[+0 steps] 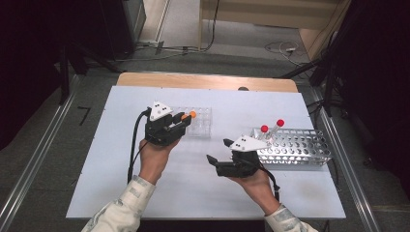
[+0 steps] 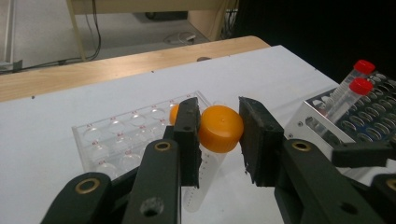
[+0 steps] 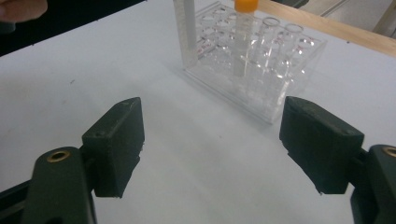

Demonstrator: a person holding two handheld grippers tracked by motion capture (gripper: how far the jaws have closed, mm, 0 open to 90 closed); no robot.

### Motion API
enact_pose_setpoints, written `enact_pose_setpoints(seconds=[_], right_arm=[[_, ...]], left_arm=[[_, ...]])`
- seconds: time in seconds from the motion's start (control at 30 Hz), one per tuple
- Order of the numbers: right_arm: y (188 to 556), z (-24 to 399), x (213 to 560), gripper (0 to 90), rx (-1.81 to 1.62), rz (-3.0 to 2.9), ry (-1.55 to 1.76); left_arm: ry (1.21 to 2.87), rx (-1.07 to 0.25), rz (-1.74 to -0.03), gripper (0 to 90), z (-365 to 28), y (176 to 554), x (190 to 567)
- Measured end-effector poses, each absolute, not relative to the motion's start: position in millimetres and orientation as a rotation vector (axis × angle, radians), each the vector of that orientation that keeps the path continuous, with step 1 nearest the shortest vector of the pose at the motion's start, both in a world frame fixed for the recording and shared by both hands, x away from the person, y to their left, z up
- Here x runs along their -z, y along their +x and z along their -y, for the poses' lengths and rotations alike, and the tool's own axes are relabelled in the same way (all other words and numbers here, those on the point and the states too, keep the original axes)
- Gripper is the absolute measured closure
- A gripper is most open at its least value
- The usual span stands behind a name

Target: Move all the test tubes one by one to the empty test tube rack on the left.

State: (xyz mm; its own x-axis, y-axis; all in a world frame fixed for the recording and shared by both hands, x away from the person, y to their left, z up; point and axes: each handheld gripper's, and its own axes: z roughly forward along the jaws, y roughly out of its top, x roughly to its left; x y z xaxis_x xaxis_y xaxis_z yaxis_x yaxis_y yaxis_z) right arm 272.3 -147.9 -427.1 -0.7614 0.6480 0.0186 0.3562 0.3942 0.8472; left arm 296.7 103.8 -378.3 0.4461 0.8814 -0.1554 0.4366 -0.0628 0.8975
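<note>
My left gripper [image 1: 185, 119] [image 2: 219, 140] is shut on the cap of an orange-capped tube [image 2: 220, 129], which it holds upright just in front of the clear plastic rack [image 1: 201, 127] [image 2: 116, 140]. A second orange-capped tube [image 1: 193, 114] [image 3: 245, 28] stands in that rack. My right gripper [image 1: 217, 150] [image 3: 212, 144] is open, with nothing between its jaws. It hovers over the white table surface [image 1: 193, 183] and points towards the clear rack [image 3: 261, 79]. The held tube's clear body [image 3: 186, 23] hangs left of the rack in the right gripper view.
A metal rack [image 1: 300, 150] [image 2: 322, 126] stands at the right of the table, with two red-capped tubes [image 1: 279, 123] [image 2: 359, 86] leaning in it. A wooden strip [image 1: 208, 81] runs along the table's far edge. Cables lie on the floor beyond.
</note>
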Motion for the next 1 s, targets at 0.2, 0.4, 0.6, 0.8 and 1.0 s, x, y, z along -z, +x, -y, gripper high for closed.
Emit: enact_pose_setpoints(seconds=[0.2, 0.4, 0.6, 0.8, 1.0], right_arm=[[262.8, 169.5, 430.6, 20.4, -1.312, -2.335, 0.898], [257.0, 189.3, 431.0, 20.5, -1.317, -2.315, 0.931], [255.0, 205.1, 431.3, 20.5, -1.319, -2.292, 0.965], [254.9, 214.5, 431.6, 20.6, -1.32, -2.273, 0.992], [255.7, 218.0, 431.7, 20.6, -1.319, -2.263, 1.001]], left_arm=[[1.673, -0.568, -1.169, 69.9, -104.5, 309.5, 374.0], [1.67, -0.59, -1.18, 69.9, -102.3, 323.2, 368.7], [1.655, -0.613, -1.197, 69.9, -100.9, 335.1, 367.5], [1.658, -0.631, -1.218, 69.9, -99.8, 344.3, 373.4], [1.659, -0.633, -1.225, 69.9, -97.8, 346.7, 378.9]])
